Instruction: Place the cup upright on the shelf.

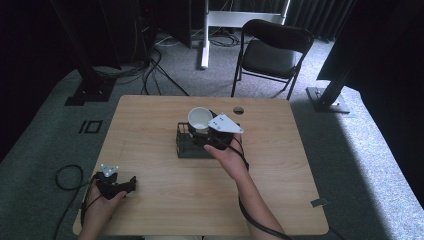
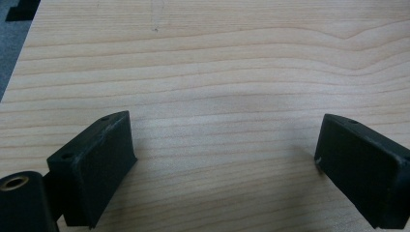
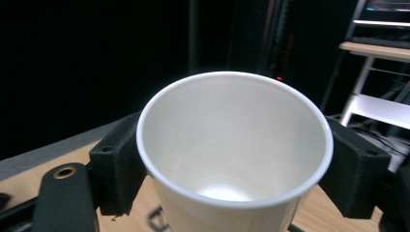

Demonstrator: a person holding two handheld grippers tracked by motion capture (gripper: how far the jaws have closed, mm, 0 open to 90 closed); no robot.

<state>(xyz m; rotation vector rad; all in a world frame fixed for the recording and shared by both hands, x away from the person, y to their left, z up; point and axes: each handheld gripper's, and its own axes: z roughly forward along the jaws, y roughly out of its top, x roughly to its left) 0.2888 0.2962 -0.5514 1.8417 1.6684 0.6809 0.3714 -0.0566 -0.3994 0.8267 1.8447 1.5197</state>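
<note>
- Jaws of the right gripper press on opposite sides of a white paper cup, one black pad on each side of its wall just below the rim; the cup is empty and its mouth faces the camera in the right gripper view.
- At the centre of the high view, the right gripper holds the same cup tilted, above the rear part of a black wire rack that stands on the light wooden table.
- Whether the cup's base touches the rack cannot be told, since the gripper body and the right hand cover it.
- At the lower left of the high view, the left gripper rests near the table's front edge, well apart from the rack.
- In the left gripper view, the left gripper has its jaws spread wide over bare wood grain, with nothing between them.
- Risk, crushing: the thin paper wall would probably buckle if the squeeze tightens, and the rim could go oval.
- Risk, slipping: a tilted, smooth cup held near its rim may rotate or drop if the grip loosens.
- Risk, snagging: lowering at this tilt could catch the base on a wire and push the light rack across the table, as the other gripper is not steadying it.
</note>
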